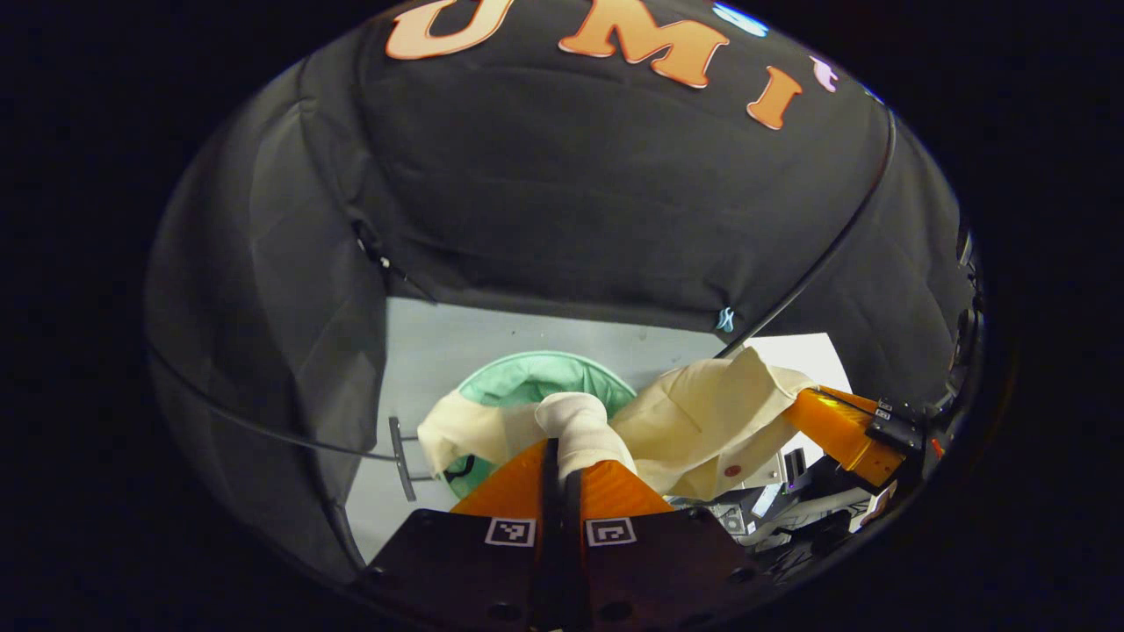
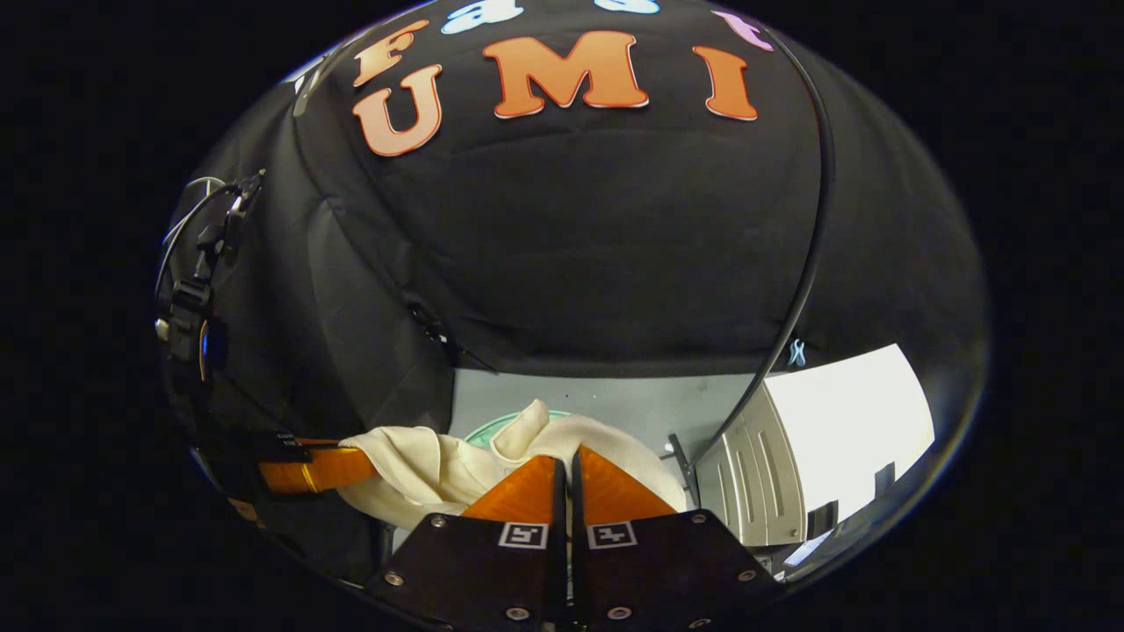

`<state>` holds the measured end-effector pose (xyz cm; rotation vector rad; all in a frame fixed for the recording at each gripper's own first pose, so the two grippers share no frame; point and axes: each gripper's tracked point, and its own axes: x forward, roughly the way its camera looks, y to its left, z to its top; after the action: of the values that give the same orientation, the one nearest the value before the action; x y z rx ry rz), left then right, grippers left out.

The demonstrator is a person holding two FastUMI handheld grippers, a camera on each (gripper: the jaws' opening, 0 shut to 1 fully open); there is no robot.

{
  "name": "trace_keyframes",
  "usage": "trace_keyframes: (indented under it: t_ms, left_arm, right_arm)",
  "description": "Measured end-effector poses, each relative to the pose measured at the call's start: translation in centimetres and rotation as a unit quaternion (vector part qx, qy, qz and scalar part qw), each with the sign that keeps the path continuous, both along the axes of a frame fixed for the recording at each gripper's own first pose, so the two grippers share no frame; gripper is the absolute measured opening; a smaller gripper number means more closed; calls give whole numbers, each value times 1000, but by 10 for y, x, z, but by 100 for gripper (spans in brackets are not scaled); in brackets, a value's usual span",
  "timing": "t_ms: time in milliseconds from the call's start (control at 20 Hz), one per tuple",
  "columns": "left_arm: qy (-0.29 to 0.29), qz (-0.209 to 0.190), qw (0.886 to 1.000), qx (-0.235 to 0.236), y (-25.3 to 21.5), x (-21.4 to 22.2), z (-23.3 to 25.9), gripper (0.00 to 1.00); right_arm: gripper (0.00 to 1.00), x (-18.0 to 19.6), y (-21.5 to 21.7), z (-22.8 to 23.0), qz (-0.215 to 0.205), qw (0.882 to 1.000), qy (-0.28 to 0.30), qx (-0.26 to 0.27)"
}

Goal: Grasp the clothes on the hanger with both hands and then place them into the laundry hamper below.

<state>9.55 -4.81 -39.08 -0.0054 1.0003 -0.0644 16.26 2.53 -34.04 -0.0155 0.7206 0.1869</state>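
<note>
In the left gripper view, the left gripper (image 1: pixel 562 452) sits at bottom centre, its fingers pressed together on a fold of the cream shirt (image 1: pixel 702 421). The shirt hangs across the lower middle, above the green laundry hamper (image 1: pixel 527 377). In the right gripper view, the right gripper (image 2: pixel 566 465) — bottom centre — pinches the same shirt, which stretches toward the lower left.

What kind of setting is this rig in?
Probably a staged recording booth, not a real laundry room. A black cloth wall closes it in on a pale floor; a green laundry hamper sits below, and both grippers hold a cream garment over it.
</note>
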Motion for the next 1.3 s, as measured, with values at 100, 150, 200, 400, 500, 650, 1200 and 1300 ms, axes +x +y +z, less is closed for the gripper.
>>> trace_keyframes:
  t_ms: [100,150,200,400,500,650,1200,1300]
  left_arm:
    - [29,7,1000,2,5,-9,-20,7]
    - [43,11,999,4,7,-13,-28,7]
    - [61,12,998,5,10,-20,-40,7]
    - [127,3,991,30,14,-38,-75,8]
    - [154,-4,987,38,14,-47,-90,9]
    - [179,-10,983,42,14,-57,-100,15]
    - [190,35,981,-4,11,-71,-88,85]
    - [185,31,982,5,15,-71,-83,92]
  right_arm:
    - [3,0,0,-16,4,1000,21,-11]
    - [3,-2,1,-25,12,999,38,-20]
    - [4,-2,4,-35,24,998,47,-27]
    - [6,-19,21,-75,52,992,103,-43]
    - [8,-28,34,-88,55,990,128,-33]
    - [10,-35,38,-102,54,987,150,-35]
    - [63,-34,9,-90,15,991,129,-30]
    - [82,-33,-2,-81,0,992,122,-28]
